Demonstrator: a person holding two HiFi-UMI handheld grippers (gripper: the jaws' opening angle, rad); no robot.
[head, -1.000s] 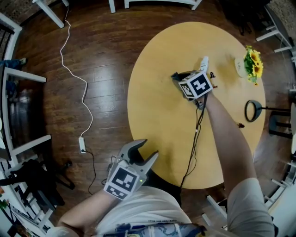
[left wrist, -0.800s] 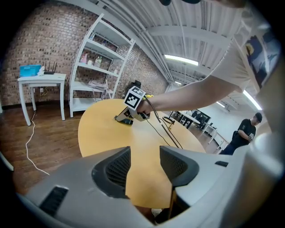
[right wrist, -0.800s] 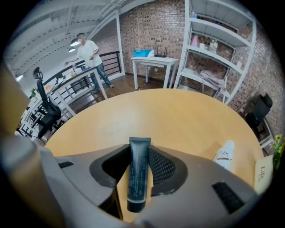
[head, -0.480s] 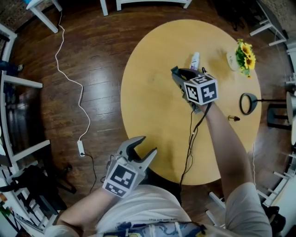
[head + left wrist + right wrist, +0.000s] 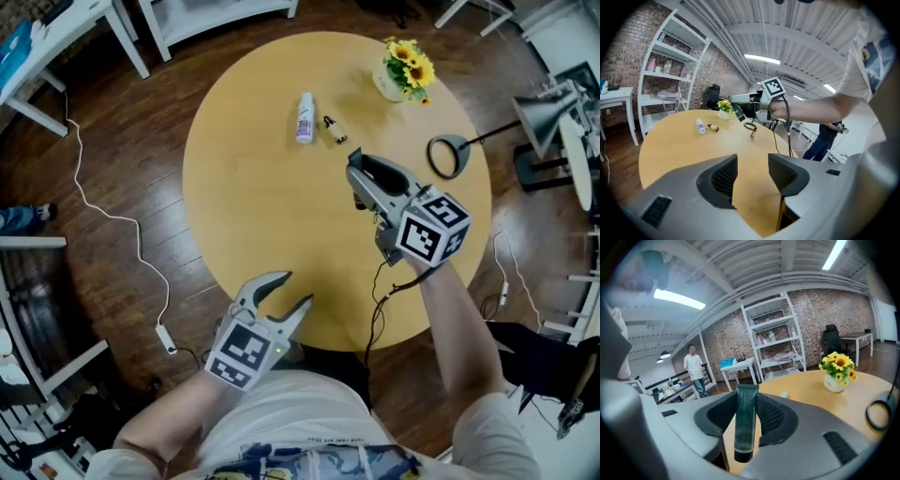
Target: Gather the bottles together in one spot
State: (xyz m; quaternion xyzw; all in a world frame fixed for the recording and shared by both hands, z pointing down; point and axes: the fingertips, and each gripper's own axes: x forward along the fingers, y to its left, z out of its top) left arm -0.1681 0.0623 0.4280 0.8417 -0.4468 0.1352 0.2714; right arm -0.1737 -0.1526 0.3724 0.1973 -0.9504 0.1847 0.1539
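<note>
We see a big round table made of light wood. It fills the middle of the head view.

The right gripper is at the middle right of the frame, up over the table. Its jaws have just been closing, and now they squeeze a green tube. The tube stands up straight between the pads, with its cap at the bottom.

The left gripper is at the lower left, by the near edge of the table. Its jaws are apart and nothing is between them.

A pot of yellow flowers sits near the top right edge of the table. A black ring lies below it, near the right edge.

A white bottle lies on its side at the top middle of the table. A small brown bottle lies just beside it on the right, not touching it. Both are well apart from the tube.
</note>
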